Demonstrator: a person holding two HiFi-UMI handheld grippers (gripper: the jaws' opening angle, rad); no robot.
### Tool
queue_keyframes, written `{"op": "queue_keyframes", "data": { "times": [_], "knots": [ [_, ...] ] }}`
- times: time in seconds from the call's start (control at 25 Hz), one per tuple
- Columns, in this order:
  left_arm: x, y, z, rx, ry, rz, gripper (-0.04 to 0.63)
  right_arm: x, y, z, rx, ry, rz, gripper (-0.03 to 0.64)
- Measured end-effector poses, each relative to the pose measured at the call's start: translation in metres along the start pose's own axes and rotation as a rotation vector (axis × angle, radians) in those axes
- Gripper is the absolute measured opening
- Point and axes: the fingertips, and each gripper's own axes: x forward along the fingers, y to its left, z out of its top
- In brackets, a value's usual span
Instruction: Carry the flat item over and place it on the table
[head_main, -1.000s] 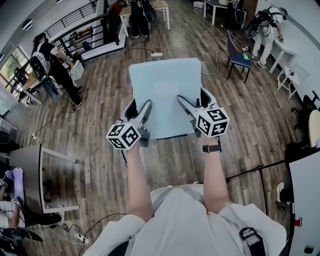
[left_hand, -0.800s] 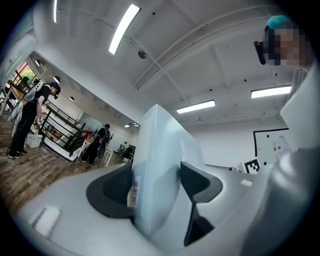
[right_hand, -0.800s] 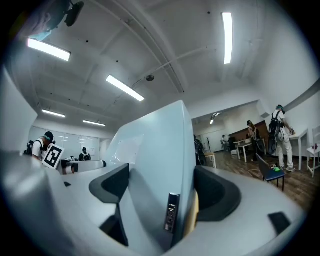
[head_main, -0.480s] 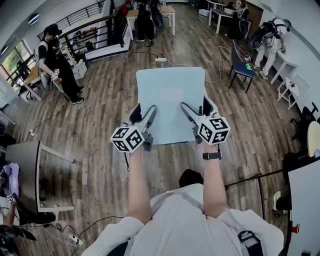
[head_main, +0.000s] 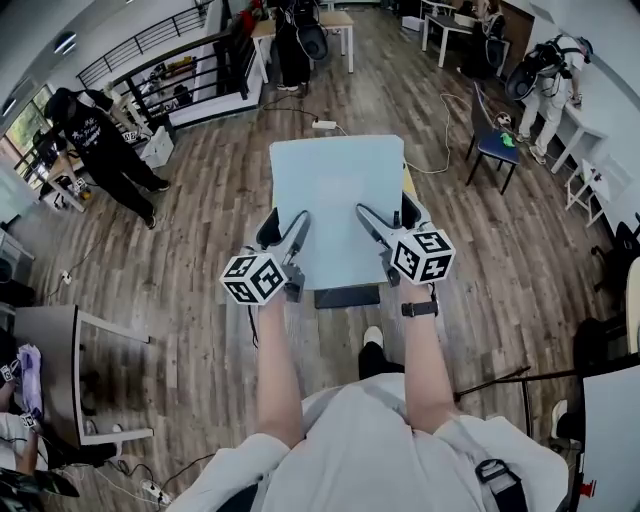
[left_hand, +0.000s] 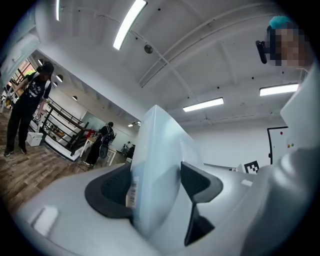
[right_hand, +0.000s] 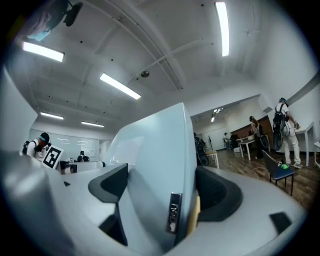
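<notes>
Gripping a pale blue flat panel (head_main: 335, 195) by its near edge, the left tongs (head_main: 286, 228) and right tongs (head_main: 388, 215) are each closed narrowly on it, carried above the wooden floor (head_main: 200, 250).

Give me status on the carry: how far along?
Done: the pale blue flat rectangular panel is lifted, the left gripper and right gripper each shut on its near edge. In hand: it's held over the wooden plank floor. Left: the whole set-down; only floor lies beneath it.
</notes>
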Motion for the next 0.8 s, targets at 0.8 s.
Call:
{"op": "queue_keyframes", "data": {
  "times": [0.8],
  "knots": [
    [0.212,0.109,-0.043,-0.082,0.106,0.122,0.304,0.173,-0.182,-0.038,0.094,0.148,0.036,0.407]
  ]
}}
